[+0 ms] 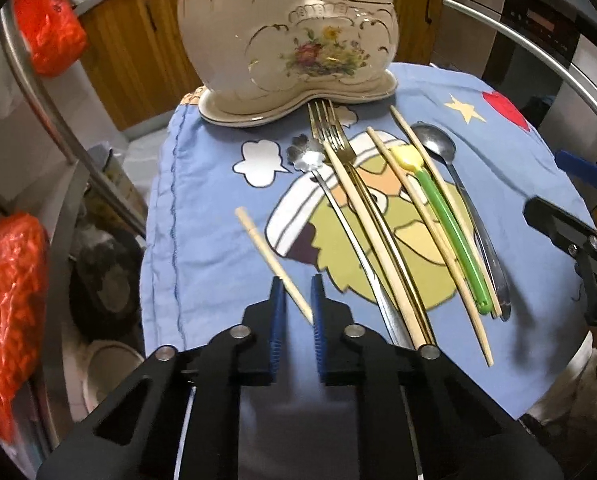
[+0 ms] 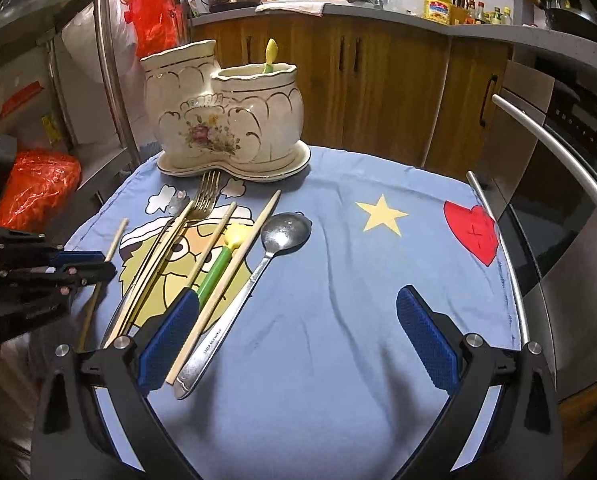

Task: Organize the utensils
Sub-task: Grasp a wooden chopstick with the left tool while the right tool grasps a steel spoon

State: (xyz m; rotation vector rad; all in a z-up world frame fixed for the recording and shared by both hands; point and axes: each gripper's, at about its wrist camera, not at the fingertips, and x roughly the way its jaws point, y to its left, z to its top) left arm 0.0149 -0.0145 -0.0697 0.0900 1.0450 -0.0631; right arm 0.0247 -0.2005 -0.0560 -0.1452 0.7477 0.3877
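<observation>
I am clenching the left claw (image 1: 297,300) on a lone chopstick (image 1: 272,260), its blue pads pinching the stick near its lower end while the rest of it is lying slanted on the blue cartoon cloth (image 1: 202,200), apart from the other utensils. My right claw (image 2: 298,324) is hanging released, its jaws spread wide just above the cloth; the handle of the steel spoon (image 2: 254,272) and the end of another chopstick (image 2: 226,284) are lying between its pads, close to the left one, and neither pad is pressing on them.

The rest of the utensils are lying in a loose row on the cloth: a flower-shaped spoon (image 1: 308,158), two gold forks (image 1: 330,132), more chopsticks, and a green spoon with a yellow tip (image 1: 438,208). They are pointing toward the cream ceramic holder (image 1: 290,40) with painted flowers, which is standing on its matching saucer (image 1: 234,114) at the far edge of the cloth. The fork tines are almost touching the saucer. One yellow-tipped utensil (image 2: 270,54) is already standing in the shorter compartment of the holder
</observation>
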